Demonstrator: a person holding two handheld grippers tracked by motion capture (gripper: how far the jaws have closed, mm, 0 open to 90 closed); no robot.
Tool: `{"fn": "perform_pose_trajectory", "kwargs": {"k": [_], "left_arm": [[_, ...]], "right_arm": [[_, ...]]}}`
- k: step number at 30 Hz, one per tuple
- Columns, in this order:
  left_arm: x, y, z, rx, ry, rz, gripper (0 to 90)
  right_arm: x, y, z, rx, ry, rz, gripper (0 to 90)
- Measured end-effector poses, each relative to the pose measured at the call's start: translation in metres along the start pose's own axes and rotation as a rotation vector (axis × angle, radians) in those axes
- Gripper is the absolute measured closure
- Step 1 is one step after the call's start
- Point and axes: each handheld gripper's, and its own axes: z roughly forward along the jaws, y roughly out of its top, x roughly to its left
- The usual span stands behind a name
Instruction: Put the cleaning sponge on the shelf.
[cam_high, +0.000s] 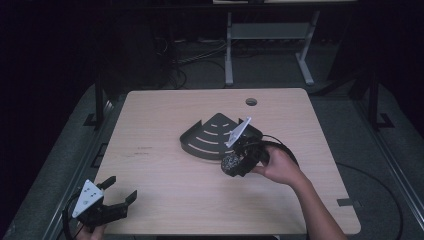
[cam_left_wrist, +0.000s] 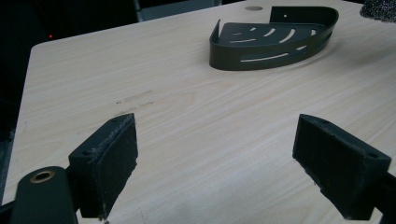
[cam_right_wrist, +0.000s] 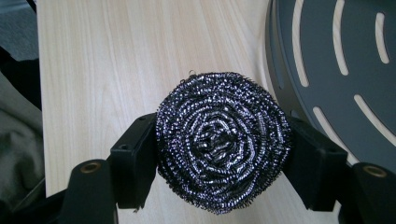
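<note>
The right claw (cam_high: 231, 165) is clamped on the scourer (cam_right_wrist: 222, 140), a round coil of dark steel wool. In the right gripper view the scourer sits squarely between the two jaws, with one pad pressed against each side of the coil. The coil bulges past the jaws toward the camera and away from it. Pale wood of the counter (cam_right_wrist: 116, 60) shows beyond the scourer; whether the scourer touches the wood cannot be told.

In the high view the right claw and scourer (cam_high: 230, 163) are near the counter's middle, just beside the near right edge of the rack (cam_high: 212, 137). The rack is a dark, quarter-round slotted tray with a low wall; it lies flat on the counter. In the right gripper view the rack (cam_right_wrist: 345, 70) lies immediately right of the scourer, its rim close to the right jaw.

The left claw (cam_high: 120, 190) is at the near left corner of the counter (cam_high: 165, 190), well apart from the rack. Its jaws stand wide apart with nothing between them. In the left gripper view the rack (cam_left_wrist: 275, 39) lies far ahead.
</note>
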Motion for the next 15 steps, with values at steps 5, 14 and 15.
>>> {"fn": "perform_pose_trajectory", "kwargs": {"k": [5, 14, 15], "left_arm": [[0.0, 0.0, 0.0, -0.001, 0.0, -0.001, 13.3], [0.0, 0.0, 0.0, -0.003, 0.001, -0.002, 13.3], [0.0, 0.0, 0.0, -0.003, 0.0, -0.002, 13.2]], "right_arm": [[-0.007, 0.001, 0.001, 0.018, -0.001, 0.014, 31.6], [-0.017, 0.014, -0.002, 0.028, -0.001, 0.018, 31.6], [-0.018, 0.016, -0.002, 0.027, -0.005, 0.015, 31.6]]}}
